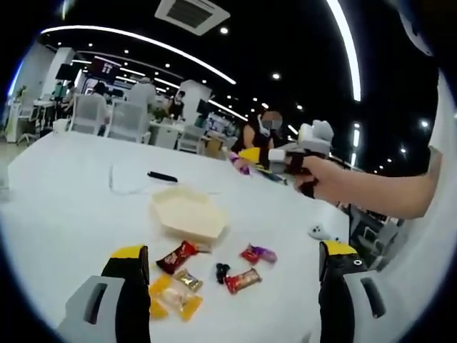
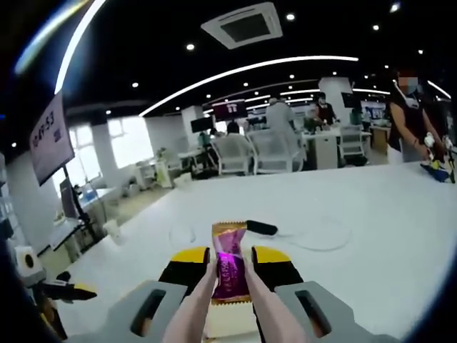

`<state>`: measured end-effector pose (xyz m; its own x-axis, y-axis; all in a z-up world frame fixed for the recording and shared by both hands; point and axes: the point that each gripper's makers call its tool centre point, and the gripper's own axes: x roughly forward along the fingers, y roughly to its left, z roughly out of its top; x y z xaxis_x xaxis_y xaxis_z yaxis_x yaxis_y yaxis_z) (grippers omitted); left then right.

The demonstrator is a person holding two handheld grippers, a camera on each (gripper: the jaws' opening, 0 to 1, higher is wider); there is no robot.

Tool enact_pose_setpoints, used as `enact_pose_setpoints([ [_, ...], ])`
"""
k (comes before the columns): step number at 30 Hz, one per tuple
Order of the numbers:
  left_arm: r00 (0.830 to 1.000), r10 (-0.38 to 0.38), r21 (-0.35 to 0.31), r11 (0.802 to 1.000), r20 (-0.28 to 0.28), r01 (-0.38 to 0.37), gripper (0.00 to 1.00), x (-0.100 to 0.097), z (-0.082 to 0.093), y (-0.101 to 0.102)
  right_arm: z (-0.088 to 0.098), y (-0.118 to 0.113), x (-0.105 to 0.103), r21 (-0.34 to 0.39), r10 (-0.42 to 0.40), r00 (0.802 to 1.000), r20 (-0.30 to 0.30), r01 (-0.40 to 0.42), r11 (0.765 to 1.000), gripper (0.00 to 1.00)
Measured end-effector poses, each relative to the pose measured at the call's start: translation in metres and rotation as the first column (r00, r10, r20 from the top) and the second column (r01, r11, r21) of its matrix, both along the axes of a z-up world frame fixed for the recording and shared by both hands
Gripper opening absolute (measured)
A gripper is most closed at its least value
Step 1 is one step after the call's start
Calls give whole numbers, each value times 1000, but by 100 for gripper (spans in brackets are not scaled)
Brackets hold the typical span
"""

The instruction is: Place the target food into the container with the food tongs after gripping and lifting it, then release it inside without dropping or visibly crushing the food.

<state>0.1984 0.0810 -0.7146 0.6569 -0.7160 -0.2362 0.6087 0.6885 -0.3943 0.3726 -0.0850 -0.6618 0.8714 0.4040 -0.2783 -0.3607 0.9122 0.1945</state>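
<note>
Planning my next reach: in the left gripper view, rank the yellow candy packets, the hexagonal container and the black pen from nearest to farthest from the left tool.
1. Yellow candy packets, just beside its left jaw.
2. Hexagonal container, mid-table, beyond the candies.
3. Black pen, farthest, behind the container.

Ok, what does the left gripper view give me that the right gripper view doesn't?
Left gripper view: the beige hexagonal container, loose wrapped candies in front of it, and the left claw, open. Right gripper view: a close look at the right claw shut on the food tongs, which pinch a purple-wrapped candy. Both: the white table, the black pen-like object with its thin cable, and office chairs behind.
</note>
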Motion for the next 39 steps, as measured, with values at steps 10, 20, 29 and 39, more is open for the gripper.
enact_pose_setpoints([
  [10,1000,4,10,1000,-11,-4,99,0,-4,5,-4,14,4,12,18,1000,-12,-18,1000,22],
  [20,1000,18,-12,1000,8,-18,99,-1,-2,7,-8,23,7,11,36,999,-23,-36,999,22],
  [29,1000,12,-17,1000,27,-12,99,0,-2,6,-8,22,9,24,23,999,-26,-23,999,24],
  [39,1000,5,-26,1000,17,-4,99,0,-3,4,-8,21,5,21,23,999,-28,-22,1000,24],
])
